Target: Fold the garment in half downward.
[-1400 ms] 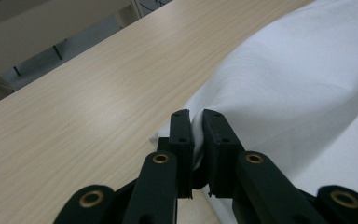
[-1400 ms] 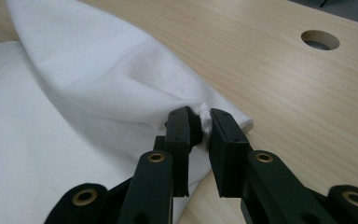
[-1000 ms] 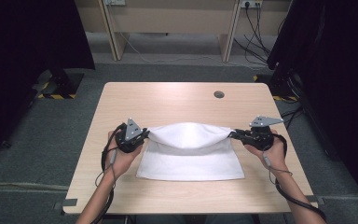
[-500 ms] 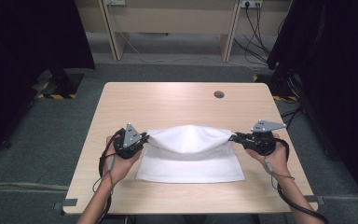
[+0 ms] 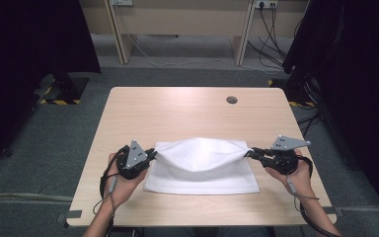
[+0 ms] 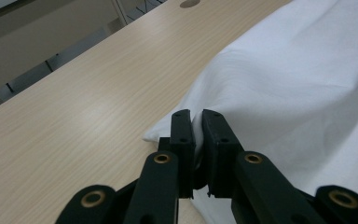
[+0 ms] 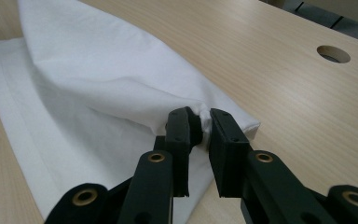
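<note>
A white cloth (image 5: 201,165) lies on the wooden table (image 5: 177,111), its far half lifted and stretched between the two grippers while the near half rests flat. My left gripper (image 5: 153,153) is shut on the cloth's left far corner; the black jaws pinch the white cloth (image 6: 279,84) in the left gripper view, the left gripper (image 6: 196,119) just above the tabletop. My right gripper (image 5: 250,152) is shut on the right far corner; in the right gripper view the right gripper (image 7: 200,122) has a bunched fold of the cloth (image 7: 102,79) between its pads.
A round cable hole (image 5: 232,100) is in the table's far right part, also the hole (image 7: 333,53) in the right gripper view. Desk legs and cables stand beyond the table's far edge. Dark curtains flank both sides. Bare wood lies beyond the cloth.
Both grippers have come toward the near edge of the table, carrying the lifted far edge of the cloth over its near half. Both grips have held.
</note>
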`<state>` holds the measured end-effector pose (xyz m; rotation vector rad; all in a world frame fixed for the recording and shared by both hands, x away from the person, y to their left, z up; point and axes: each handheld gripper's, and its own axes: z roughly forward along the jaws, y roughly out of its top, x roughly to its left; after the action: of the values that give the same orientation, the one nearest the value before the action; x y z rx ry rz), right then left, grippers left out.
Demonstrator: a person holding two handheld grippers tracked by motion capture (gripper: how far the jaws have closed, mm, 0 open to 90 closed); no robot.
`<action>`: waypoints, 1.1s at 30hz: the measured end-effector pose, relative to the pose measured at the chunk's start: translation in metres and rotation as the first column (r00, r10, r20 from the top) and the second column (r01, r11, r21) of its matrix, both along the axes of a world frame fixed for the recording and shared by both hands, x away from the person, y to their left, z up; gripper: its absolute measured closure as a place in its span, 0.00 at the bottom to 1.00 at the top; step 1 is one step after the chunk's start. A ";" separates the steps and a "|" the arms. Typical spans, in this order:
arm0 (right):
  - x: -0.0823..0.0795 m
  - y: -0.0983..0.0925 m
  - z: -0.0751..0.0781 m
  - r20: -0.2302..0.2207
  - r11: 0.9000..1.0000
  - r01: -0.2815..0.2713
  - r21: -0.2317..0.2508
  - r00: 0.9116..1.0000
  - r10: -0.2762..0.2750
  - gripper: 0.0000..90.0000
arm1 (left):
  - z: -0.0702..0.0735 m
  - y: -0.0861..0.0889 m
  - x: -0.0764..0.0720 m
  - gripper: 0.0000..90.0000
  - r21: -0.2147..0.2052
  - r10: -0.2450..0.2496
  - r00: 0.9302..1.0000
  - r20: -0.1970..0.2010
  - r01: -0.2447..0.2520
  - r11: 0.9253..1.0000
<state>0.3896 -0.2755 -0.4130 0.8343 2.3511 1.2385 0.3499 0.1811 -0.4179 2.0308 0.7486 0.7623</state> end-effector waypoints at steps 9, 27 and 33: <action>-0.012 -0.005 -0.002 0.001 1.000 -0.015 -0.013 1.000 0.015 0.88 | -0.002 0.001 -0.012 0.92 0.003 -0.007 1.000 0.005 0.007 1.000; -0.029 -0.008 -0.018 -0.025 0.996 -0.061 -0.058 0.998 0.059 0.87 | -0.022 0.000 -0.039 0.92 0.004 -0.033 0.999 -0.033 0.033 0.999; -0.033 -0.009 -0.029 -0.050 0.993 -0.078 -0.090 0.996 0.074 0.87 | -0.031 -0.003 -0.042 0.92 0.011 -0.041 0.997 -0.061 0.041 0.999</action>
<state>0.3569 -0.2842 -0.4420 0.7583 2.4777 1.1416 0.3076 0.1785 -0.4492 2.0821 0.7358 0.6860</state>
